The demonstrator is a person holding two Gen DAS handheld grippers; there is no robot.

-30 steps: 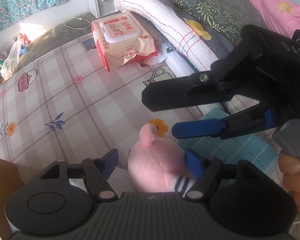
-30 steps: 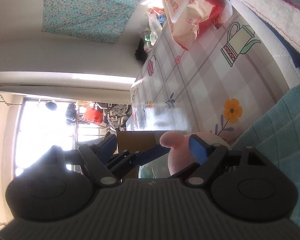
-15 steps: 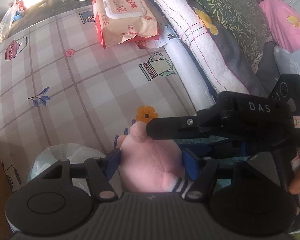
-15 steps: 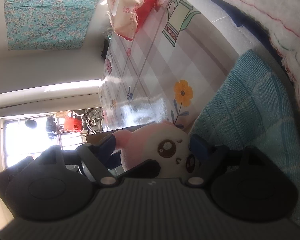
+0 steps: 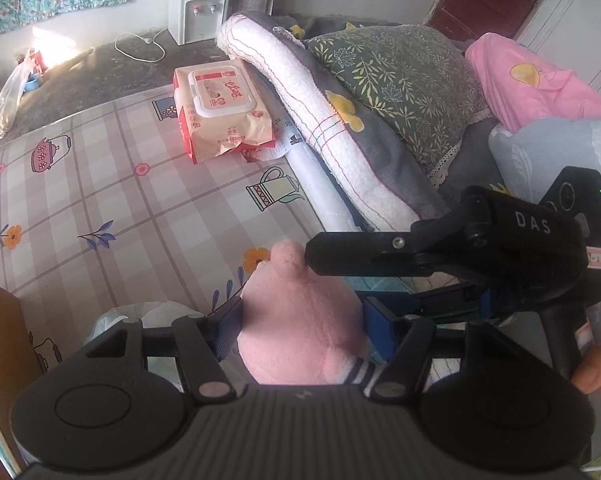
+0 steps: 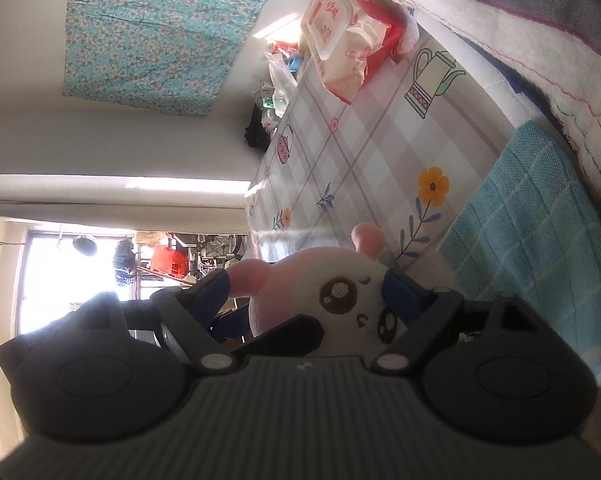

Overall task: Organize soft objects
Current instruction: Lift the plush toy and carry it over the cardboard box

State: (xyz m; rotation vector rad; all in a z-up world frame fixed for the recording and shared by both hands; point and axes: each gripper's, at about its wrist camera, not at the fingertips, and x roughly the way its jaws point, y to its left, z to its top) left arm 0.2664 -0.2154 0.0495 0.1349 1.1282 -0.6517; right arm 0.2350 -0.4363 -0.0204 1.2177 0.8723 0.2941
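Observation:
A pink plush toy [image 5: 300, 332] with a white face and brown eyes [image 6: 336, 284] is held between both grippers above the patterned mat. My left gripper [image 5: 302, 326] is shut on its body, blue pads pressing both sides. My right gripper [image 6: 306, 290] comes in from the right and closes around the toy's head; it shows in the left wrist view [image 5: 480, 248] as a black tool. A teal checked cloth [image 6: 532, 232] lies folded on the mat to the right of the toy.
A pack of wet wipes [image 5: 220, 108] lies at the mat's far end. A rolled white blanket [image 5: 320, 120], a leaf-print pillow [image 5: 404, 76] and pink bedding [image 5: 532, 80] are piled on the right. A brown box edge [image 5: 0, 320] is at the left, a white plastic bag [image 5: 140, 312] below.
My left gripper closed on the plush toy and raised it. My right gripper swung in from the right and closed around its head.

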